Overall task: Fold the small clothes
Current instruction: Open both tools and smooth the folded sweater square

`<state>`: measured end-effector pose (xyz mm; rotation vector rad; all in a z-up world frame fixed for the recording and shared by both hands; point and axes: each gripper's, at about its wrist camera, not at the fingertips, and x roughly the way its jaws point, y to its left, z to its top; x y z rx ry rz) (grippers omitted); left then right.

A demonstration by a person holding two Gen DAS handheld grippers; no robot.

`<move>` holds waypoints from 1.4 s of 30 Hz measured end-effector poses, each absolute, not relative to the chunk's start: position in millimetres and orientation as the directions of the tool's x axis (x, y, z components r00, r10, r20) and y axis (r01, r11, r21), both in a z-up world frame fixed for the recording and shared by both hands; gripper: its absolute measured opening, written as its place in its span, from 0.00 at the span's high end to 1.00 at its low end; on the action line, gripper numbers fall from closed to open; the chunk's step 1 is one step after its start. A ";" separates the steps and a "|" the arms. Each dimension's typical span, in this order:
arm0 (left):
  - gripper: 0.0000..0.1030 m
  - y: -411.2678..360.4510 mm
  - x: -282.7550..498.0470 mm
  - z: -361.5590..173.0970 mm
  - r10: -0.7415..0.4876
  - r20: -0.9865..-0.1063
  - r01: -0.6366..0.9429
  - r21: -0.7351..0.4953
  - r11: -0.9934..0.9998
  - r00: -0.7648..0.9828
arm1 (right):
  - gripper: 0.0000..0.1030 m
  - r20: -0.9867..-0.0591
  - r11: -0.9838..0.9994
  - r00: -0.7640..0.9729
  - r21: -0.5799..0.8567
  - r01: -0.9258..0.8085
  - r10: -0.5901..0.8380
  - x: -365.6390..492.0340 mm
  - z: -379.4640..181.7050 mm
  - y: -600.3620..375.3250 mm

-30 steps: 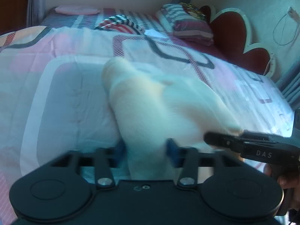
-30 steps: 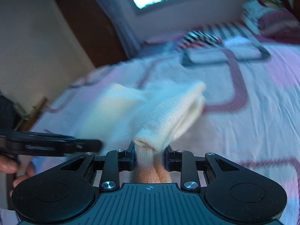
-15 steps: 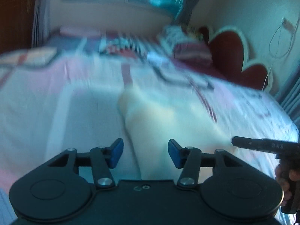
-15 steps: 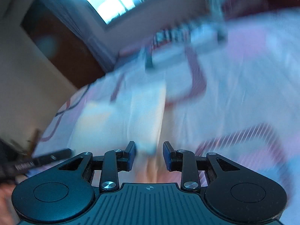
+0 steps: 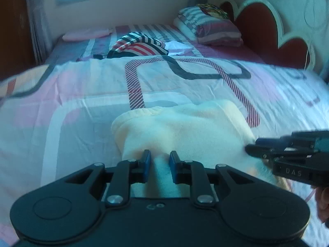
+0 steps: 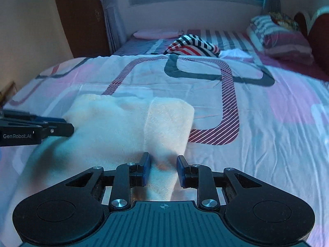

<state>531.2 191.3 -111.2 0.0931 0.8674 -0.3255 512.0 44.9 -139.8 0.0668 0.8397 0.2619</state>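
Note:
A cream knit garment [image 5: 185,129] lies partly folded on the patterned bedspread [image 5: 82,86]. My left gripper [image 5: 160,165] is shut on its near left edge. My right gripper [image 6: 163,167] is closed on the garment's near right edge [image 6: 164,135], where a folded flap runs away from the fingers. In the left wrist view the right gripper [image 5: 255,147] comes in from the right against the cloth. In the right wrist view the left gripper [image 6: 67,124] comes in from the left.
A striped red, white and black garment [image 6: 193,45] lies further up the bed. A pink cloth [image 6: 156,34] lies by the window wall. Striped pillows [image 6: 277,37] lean near the red headboard [image 5: 277,33]. A brown wardrobe [image 6: 80,16] stands at the far left.
Both grippers let go and opened half a second ago, then came back down and closed on the garment's near edge. The garment now lies flatter on the bed.

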 end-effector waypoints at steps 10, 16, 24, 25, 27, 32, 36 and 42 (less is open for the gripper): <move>0.80 208.2 465.3 -95.3 -0.191 -0.704 0.274 0.005 0.962 0.684 | 0.75 -0.700 0.964 0.666 0.145 -0.221 0.258 455.1 -97.9 41.6; 0.78 215.7 404.3 -114.6 -0.193 -0.733 0.238 -0.043 0.970 0.653 | 0.75 -0.727 0.943 0.626 0.087 -0.322 0.281 384.8 -105.4 62.2; 0.78 208.8 376.3 -124.1 -0.158 -0.750 0.247 0.008 0.969 0.643 | 0.75 -0.779 0.960 0.586 0.076 -0.268 0.225 361.0 -133.4 57.8; 0.78 207.2 374.0 -125.6 -0.152 -0.749 0.253 0.022 0.967 0.645 | 0.75 -0.779 0.962 0.586 0.078 -0.261 0.222 361.4 -134.9 57.5; 0.78 207.4 374.0 -127.9 -0.146 -0.748 0.240 0.019 0.971 0.647 | 0.75 -0.773 0.965 0.592 0.098 -0.244 0.228 363.1 -138.0 55.0; 0.78 202.3 372.3 -129.0 -0.118 -0.747 0.219 0.038 0.975 0.654 | 0.75 -0.765 0.967 0.602 0.105 -0.234 0.229 362.4 -138.1 55.1; 0.78 199.4 363.4 -117.3 -0.101 -0.743 0.192 0.038 0.981 0.662 | 0.75 -0.776 0.966 0.587 0.108 -0.235 0.229 363.5 -133.0 54.7; 0.67 198.0 293.7 -78.5 -0.093 -0.682 0.155 0.030 0.988 0.725 | 0.75 -0.701 0.954 0.649 0.179 -0.242 0.296 302.3 -84.2 36.8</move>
